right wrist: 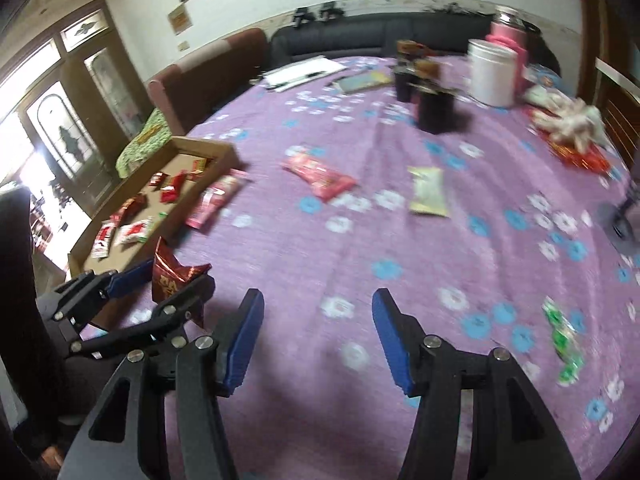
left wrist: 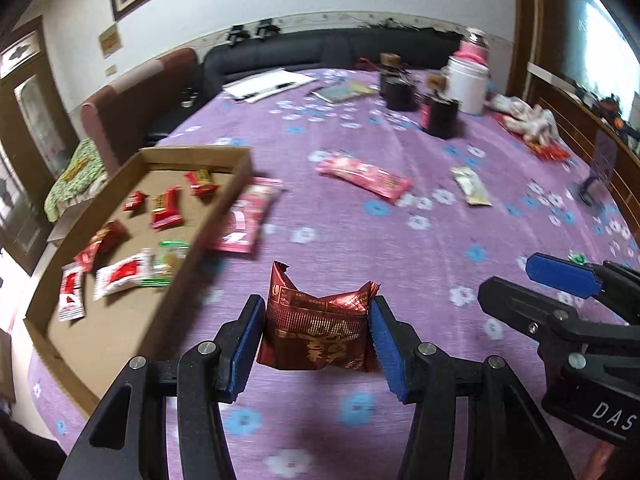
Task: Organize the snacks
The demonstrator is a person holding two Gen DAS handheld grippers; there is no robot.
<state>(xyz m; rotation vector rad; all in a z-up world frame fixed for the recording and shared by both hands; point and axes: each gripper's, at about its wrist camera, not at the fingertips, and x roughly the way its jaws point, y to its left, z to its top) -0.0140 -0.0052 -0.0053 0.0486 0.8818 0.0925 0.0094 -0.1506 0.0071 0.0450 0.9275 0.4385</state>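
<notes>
My left gripper (left wrist: 316, 320) is shut on a dark red foil snack packet (left wrist: 318, 328) and holds it above the purple flowered tablecloth (left wrist: 360, 216), right of the cardboard tray (left wrist: 236, 184). The tray holds several red, white and green snack packets (left wrist: 120, 276). The right wrist view shows the same packet (right wrist: 172, 276) in the left gripper (right wrist: 168, 280). My right gripper (right wrist: 318, 320) is open and empty above the cloth. Loose on the table lie a pink packet (left wrist: 364, 174) in the middle, another pink packet (left wrist: 248, 216) against the tray, a pale packet (right wrist: 428, 190) and a green candy packet (right wrist: 564, 344).
Dark jars (right wrist: 434, 108), a white canister (right wrist: 492, 72), a pink container (right wrist: 510, 36), papers (right wrist: 304, 72) and a bag of pale snacks (right wrist: 572, 128) stand at the table's far side. A black sofa (right wrist: 360, 32) and a brown chair (right wrist: 208, 76) lie beyond.
</notes>
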